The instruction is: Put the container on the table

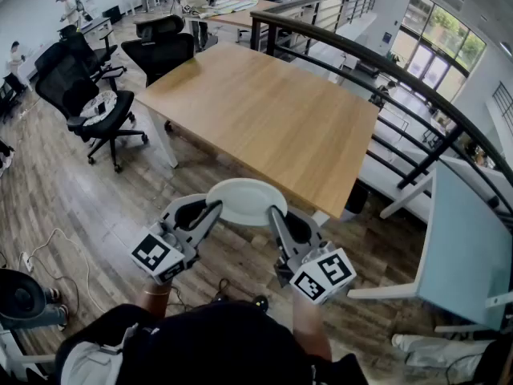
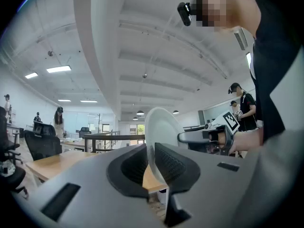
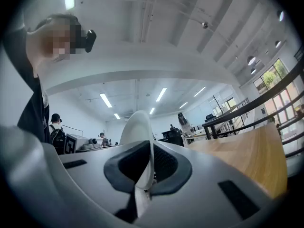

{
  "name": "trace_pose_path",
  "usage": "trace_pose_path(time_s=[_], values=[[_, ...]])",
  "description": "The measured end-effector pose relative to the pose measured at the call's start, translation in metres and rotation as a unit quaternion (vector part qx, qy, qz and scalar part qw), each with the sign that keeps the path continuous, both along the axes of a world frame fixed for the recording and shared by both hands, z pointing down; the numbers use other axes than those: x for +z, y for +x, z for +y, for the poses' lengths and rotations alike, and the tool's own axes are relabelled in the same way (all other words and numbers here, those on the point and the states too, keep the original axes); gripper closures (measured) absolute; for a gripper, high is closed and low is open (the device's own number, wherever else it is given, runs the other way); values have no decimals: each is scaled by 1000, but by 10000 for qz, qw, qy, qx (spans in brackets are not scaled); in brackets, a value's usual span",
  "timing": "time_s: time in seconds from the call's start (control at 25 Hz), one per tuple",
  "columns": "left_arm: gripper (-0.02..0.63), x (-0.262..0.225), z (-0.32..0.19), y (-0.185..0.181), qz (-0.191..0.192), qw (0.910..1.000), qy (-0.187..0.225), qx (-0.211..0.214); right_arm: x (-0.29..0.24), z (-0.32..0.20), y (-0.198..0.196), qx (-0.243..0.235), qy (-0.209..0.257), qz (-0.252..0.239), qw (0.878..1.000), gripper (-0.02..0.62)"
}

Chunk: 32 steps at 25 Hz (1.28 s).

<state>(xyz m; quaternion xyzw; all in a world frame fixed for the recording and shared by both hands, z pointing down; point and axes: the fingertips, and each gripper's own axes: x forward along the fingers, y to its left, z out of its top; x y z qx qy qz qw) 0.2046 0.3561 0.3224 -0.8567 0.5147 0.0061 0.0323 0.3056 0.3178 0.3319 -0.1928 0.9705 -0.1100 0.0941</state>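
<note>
wooden table (image 1: 264, 119) is waiting just ahead of the jaws; we are clamping left gripper (image 1: 213, 208) and right gripper (image 1: 276, 213) on opposite rims of the container (image 1: 247, 201), so it is riding level.

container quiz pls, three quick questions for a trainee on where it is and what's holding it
1. True or false: the container already rests on the table.
2. How many grippers are shut on its rim? A none, B one, C two.
3. Fill in: the container hangs short of the table's near edge, over the ___.
Key: 1 false, it is held in the air. 2 C, the left gripper and the right gripper. 3 floor.
</note>
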Motion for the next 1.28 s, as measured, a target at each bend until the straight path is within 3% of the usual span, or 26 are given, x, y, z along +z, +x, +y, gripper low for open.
trace_pose_path(time_s=[0.68,1.28], values=[[552,3,-7,24,-93,9999,-29,33,2,-6,25,80,23,-111,9999,572],[552,7,-37,87,-154,9998,-51,106,8,-33,88,207,-23,-206,9996,572]])
